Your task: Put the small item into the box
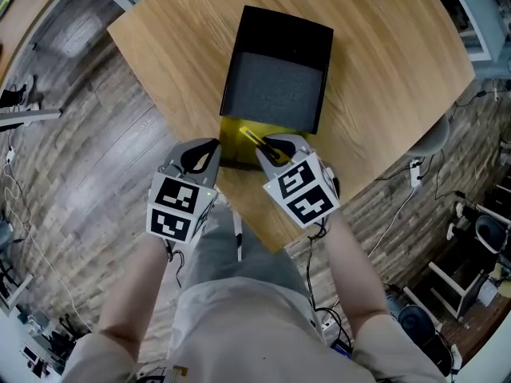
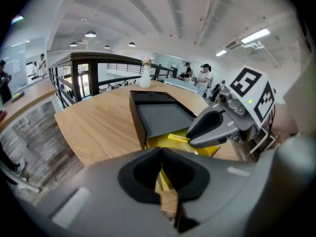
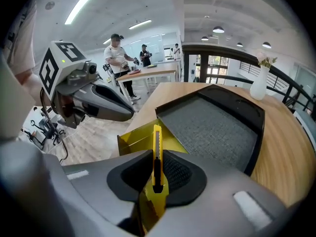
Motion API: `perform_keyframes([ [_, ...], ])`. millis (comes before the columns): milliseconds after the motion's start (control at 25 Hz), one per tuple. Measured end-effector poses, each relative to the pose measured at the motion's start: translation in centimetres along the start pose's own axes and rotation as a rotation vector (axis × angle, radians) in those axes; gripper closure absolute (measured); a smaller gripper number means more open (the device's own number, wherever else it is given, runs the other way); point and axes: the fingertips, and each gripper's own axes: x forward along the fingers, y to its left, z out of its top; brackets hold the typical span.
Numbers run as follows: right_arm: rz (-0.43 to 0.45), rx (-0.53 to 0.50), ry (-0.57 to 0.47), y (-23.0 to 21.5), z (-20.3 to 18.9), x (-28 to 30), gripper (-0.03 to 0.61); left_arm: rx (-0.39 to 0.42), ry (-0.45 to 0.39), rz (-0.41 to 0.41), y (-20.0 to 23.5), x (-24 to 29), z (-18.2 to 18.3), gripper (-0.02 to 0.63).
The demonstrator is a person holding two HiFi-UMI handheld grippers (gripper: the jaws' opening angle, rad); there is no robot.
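1. Yellow utility knife (image 3: 156, 135) is clamped between the jaws of the right gripper (image 3: 157, 157). It stands on edge, and its front end pokes out past the fingertips toward the box.
2. In the head view the knife hangs over the yellow flap (image 1: 231, 134), just short of the box's near wall. It is not inside the box.
3. The box (image 1: 283, 24) is black and open at the top, with a grey lining (image 1: 275, 92) on its floor and nothing lying on the lining.
4. The box rests on a round wooden table (image 1: 176, 46), close to the table's near edge. The yellow flap folds out from its near side and reaches that edge.
5. The left gripper (image 2: 161, 149) sits at the near edge of the table, just left of the yellow flap and beside the right gripper.
6. The left jaws are drawn together at the tips, leaving only a thin slit behind them. Through the slit a sliver of yellow and wood colour shows. Whether they pinch the flap cannot be told.
7. Each gripper carries a cube with black-and-white square markers: the left cube (image 1: 180, 206) and the right cube (image 1: 302, 188).
8. A white vase (image 3: 259, 83) stands at the far edge of the table, well apart from the box.
9. Beyond the table, a person (image 3: 118, 53) in a cap stands by another table on the grey plank floor (image 1: 72, 158).
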Motion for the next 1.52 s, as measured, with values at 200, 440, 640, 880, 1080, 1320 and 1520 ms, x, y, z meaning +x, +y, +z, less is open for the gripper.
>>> perform_keyframes([
  [200, 0.010, 0.004, 0.064, -0.1, -1.4, 2.0, 0.517, 0.012, 0.013, -0.006, 0.3, 0.8, -0.6, 0.611],
  [440, 0.004, 0.001, 0.137, 0.0, -2.6, 3.0, 0.517, -0.001, 0.026, -0.034, -0.5, 1.2, -1.2, 0.611],
  [640, -0.020, -0.030, 0.190, -0.3, -3.1, 3.7, 0.515, -0.008, 0.039, -0.047, -0.8, 1.7, -1.9, 0.611],
  [880, -0.039, -0.101, 0.255, 0.0, -4.1, 4.0, 0.515, -0.012, 0.037, -0.048, -1.0, 1.8, -2.1, 0.611],
  [1080, -0.047, -0.125, 0.284, 0.4, -4.5, 4.2, 0.512, -0.010, 0.023, -0.049, -1.3, 1.2, -2.1, 0.611],
  [1320, -0.043, -0.082, 0.254, 0.4, -4.0, 3.8, 0.495, -0.006, 0.007, -0.042, -1.5, 0.3, -1.7, 0.611],
  [1520, -0.132, -0.095, 0.222, -0.2, -2.8, 1.4, 0.503, 0.009, -0.024, -0.034, -1.8, -1.6, -0.7, 0.611],
])
